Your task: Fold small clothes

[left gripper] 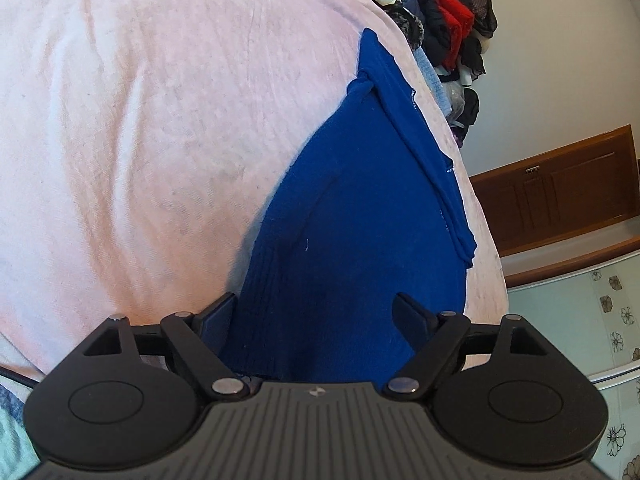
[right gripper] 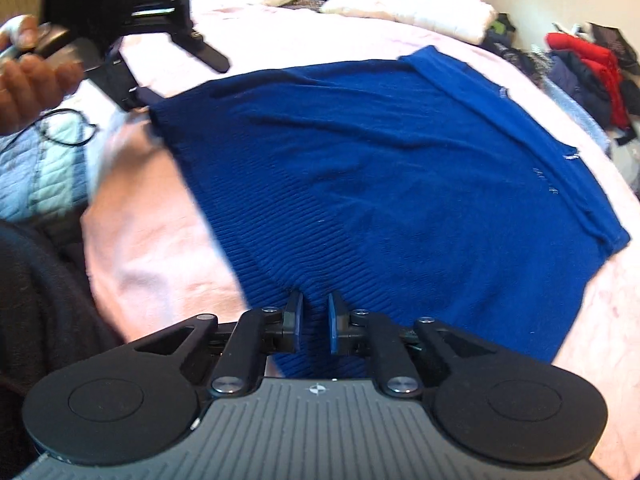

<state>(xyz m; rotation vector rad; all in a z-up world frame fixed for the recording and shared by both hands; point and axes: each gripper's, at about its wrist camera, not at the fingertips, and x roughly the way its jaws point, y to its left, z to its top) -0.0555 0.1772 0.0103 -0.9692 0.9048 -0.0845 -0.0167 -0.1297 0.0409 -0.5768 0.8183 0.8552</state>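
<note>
A dark blue knit sweater point(left gripper: 352, 220) point(right gripper: 380, 168) lies spread flat on a pink blanket point(left gripper: 140, 120) point(right gripper: 160, 264). My right gripper point(right gripper: 315, 320) sits at the near ribbed hem with its jaws almost together and a pinch of the blue knit between the pads. My left gripper point(left gripper: 316, 304) stands open, its fingers wide apart on either side of the hem's other corner, low over the cloth. In the right wrist view the left gripper point(right gripper: 180, 80) shows at the sweater's far left corner, held by a hand point(right gripper: 28, 80).
A heap of red, black and dark clothes point(left gripper: 448, 28) point(right gripper: 588, 68) lies beyond the sweater. White padded garments point(right gripper: 420, 12) sit at the back. A black cable point(right gripper: 68, 128) lies on a quilted cover point(right gripper: 40, 172). A wooden cabinet point(left gripper: 560, 196) stands past the bed's edge.
</note>
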